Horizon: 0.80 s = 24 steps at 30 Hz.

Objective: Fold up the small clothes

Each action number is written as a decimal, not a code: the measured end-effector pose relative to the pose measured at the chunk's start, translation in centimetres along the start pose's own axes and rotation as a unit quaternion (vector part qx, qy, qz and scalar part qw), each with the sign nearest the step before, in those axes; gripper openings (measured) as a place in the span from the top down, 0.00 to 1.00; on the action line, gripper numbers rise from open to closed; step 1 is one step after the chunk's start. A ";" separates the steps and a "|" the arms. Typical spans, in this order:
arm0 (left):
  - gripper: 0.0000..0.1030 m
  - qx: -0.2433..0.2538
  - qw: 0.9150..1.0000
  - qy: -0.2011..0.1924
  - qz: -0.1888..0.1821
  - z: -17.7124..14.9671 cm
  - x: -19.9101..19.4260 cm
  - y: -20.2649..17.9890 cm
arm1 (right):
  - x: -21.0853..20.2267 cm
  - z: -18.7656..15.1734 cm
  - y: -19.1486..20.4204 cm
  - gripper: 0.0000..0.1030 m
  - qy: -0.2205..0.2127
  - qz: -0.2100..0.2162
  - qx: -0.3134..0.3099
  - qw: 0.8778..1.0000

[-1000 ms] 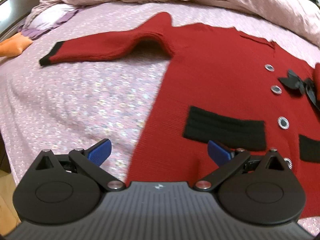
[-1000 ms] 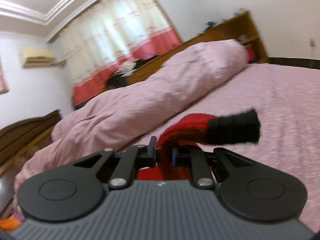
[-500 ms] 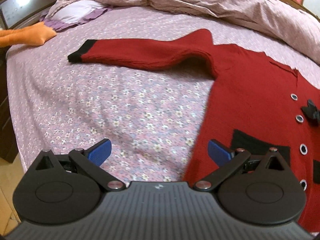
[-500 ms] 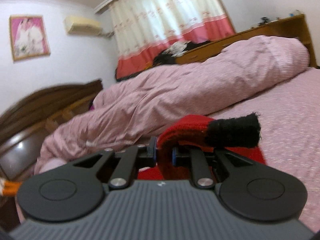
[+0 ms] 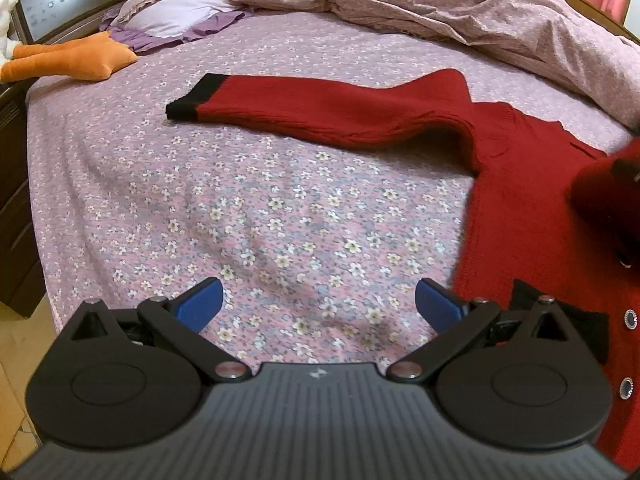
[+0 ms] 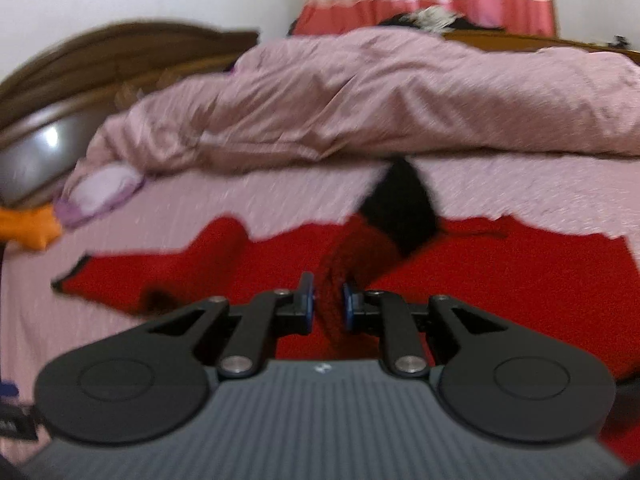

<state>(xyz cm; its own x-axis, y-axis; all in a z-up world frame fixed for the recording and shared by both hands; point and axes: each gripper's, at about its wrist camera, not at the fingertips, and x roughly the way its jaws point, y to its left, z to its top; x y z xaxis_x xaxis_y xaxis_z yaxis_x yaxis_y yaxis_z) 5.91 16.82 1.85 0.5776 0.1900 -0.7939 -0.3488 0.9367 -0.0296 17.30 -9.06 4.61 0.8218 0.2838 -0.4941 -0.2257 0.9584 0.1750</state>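
Observation:
A red knit cardigan [image 5: 520, 220] with black trim and silver buttons lies flat on the floral bedsheet [image 5: 240, 200]. Its left sleeve [image 5: 340, 116] stretches out to the left and ends in a black cuff [image 5: 192, 100]. My left gripper [image 5: 318, 304] hovers open over bare sheet, just left of the cardigan's edge, with nothing between its blue pads. My right gripper [image 6: 328, 300] has the other sleeve [image 6: 344, 256] between its pads, low over the cardigan's body; its jaws are opening slightly. That sleeve's black cuff [image 6: 404, 208] sticks up beyond the fingers. The view is motion-blurred.
A bunched pink duvet [image 5: 400, 0] fills the far side of the bed. A lilac pillow [image 5: 176, 20] and an orange plush toy [image 5: 72, 60] lie at the far left. The bed's left edge drops to a wooden floor [image 5: 16, 360]. A dark headboard [image 6: 120, 52] stands behind.
My left gripper has slid left, off the cardigan and over bare sheet. My right gripper has swung down and rolled, carrying the sleeve from above the bed to over the cardigan's body.

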 end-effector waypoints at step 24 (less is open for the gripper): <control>0.00 0.098 0.990 -0.045 -0.088 4.5 0.8 -10.4 | -5.3 2.1 -8.0 0.31 0.107 -0.005 0.123 0.987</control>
<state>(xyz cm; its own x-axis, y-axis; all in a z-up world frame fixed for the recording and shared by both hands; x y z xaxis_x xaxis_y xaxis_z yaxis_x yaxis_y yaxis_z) 13.31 8.54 4.25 0.6836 0.0350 -0.7290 -0.0920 0.9950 -0.0385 15.83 -18.33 7.62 0.6880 0.2998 -0.6609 -0.0632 0.9319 0.3570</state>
